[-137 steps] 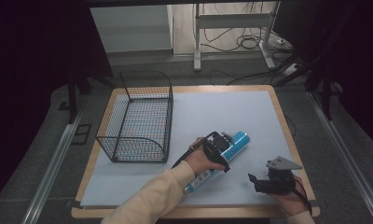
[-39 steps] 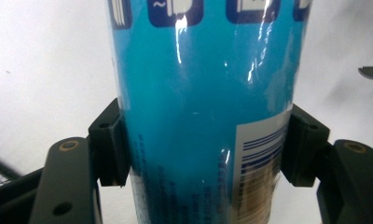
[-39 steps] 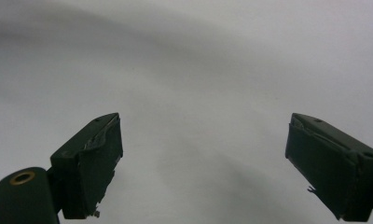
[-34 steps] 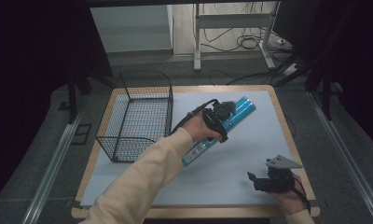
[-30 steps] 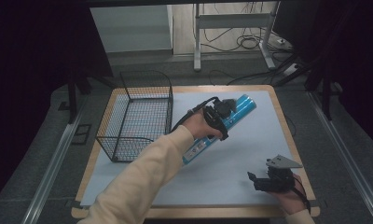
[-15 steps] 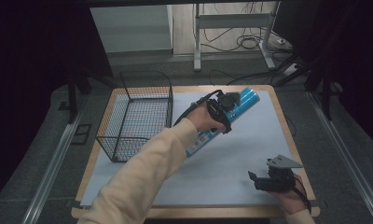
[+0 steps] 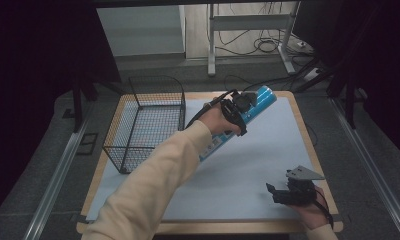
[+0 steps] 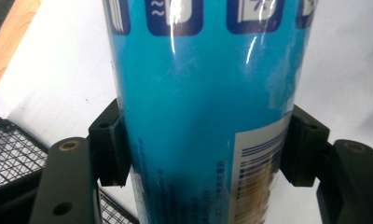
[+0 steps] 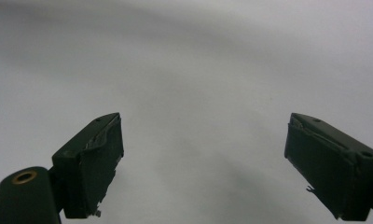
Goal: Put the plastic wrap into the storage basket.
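1. Nearest the person, the right hand-held gripper (image 7: pixel 274 192) rests low over the near right part of the surface (image 7: pixel 248 175). Its jaws stand wide apart with nothing between them; in the right gripper view (image 9: pixel 203 163) there is just the pale sheet under the gap.
2. A cream sleeve (image 7: pixel 153 185) runs up from the near left edge toward the middle of the surface.
3. At the end of that sleeve, the left hand-held gripper (image 7: pixel 240 102) is clamped on a blue can (image 7: pixel 248 107). In the left gripper view (image 8: pixel 201 154) the two pads press on opposite sides of the can's (image 8: pixel 198 93) round body, gripping it across its width.
4. The can is held above the middle to far part of the surface, tilted. Its long axis runs on a slant from near left to far right, with its far end raised and pointing toward the far right corner. The lower end is partly hidden behind the hand.
5. To the left, a black wire basket (image 7: pixel 143 125) stands on the far left part of the surface, near the can but apart from it.
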Demonstrator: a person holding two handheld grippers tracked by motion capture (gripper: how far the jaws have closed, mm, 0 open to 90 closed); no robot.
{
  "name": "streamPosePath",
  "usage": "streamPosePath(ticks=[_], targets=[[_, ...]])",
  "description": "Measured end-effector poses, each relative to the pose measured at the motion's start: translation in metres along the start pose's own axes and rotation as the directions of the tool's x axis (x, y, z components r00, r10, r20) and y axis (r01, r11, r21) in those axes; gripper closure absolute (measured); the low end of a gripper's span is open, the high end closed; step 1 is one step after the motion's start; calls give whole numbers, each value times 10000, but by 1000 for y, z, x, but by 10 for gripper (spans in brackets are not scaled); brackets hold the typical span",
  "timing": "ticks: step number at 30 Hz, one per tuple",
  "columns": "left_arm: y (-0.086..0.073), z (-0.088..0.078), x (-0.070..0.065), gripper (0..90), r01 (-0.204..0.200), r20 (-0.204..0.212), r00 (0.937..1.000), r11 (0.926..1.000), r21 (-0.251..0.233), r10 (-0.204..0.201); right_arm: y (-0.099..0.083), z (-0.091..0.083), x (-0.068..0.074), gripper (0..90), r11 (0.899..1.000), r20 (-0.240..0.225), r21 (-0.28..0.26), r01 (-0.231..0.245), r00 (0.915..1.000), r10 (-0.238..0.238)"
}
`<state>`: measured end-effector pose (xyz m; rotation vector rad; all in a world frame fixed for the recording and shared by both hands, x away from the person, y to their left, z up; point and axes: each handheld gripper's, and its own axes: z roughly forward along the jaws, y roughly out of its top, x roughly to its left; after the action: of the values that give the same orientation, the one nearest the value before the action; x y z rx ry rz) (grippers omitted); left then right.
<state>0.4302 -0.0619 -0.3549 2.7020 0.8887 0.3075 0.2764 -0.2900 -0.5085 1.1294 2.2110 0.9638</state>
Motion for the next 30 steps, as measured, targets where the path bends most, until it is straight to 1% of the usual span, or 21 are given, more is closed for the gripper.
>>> streamPosePath(ticks=[3, 8, 10, 12, 14, 16, 19, 23, 24, 25, 28, 30], targets=[[1, -1, 3, 316, 52, -88, 9999, 10000, -9, -52, 0, 1, 0, 118, 10000, 0, 19, 50, 10000, -50], [0, -3, 9, 316, 167, -67, 9998, 9999, 21, -167, 0, 1, 0, 118, 10000, -32, 33, -7, 10000, 7], [0, -4, 11, 316, 180, -121, 9998, 9998, 34, -179, -1, 1, 0, 118, 10000, -24, 45, -7, 10000, 7], [0, -5, 15, 316, 242, -193, 9995, 9997, 74, -240, -1, 1, -1, 118, 10000, 24, 70, -16, 10000, 16], [0, -6, 18, 316, 324, -384, 9987, 9995, 53, -322, -1, 1, -1, 118, 10000, 39, 68, -36, 10000, 36], [1, -9, 21, 316, 305, -482, 9984, 9995, 21, -303, -1, 1, -1, 118, 10000, 39, 77, -37, 10000, 37], [3, -12, 25, 316, 377, -528, 9979, 9993, 15, -376, -1, 1, -1, 118, 10000, 32, 89, -44, 10000, 44], [5, -17, 28, 316, 343, -721, 9968, 9994, 21, -341, -1, 1, -2, 118, 10000, 50, 76, -50, 10000, 50], [6, -18, 28, 316, 332, -738, 9967, 9994, 69, -326, -1, 1, -2, 118, 9999, 44, 83, -65, 10000, 65], [6, -19, 29, 316, 313, -761, 9966, 9995, 13, -311, -1, 1, -2, 118, 9999, 43, 80, -69, 10000, 69], [7, -24, 32, 317, 344, -702, 9969, 9994, -4, -344, -1, 0, -2, 118, 9999, 29, 85, -87, 10000, 87], [7, -27, 34, 317, 357, -766, 9964, 9994, -31, -358, -1, 0, -2, 118, 9999, 25, 94, -78, 10000, 78]])
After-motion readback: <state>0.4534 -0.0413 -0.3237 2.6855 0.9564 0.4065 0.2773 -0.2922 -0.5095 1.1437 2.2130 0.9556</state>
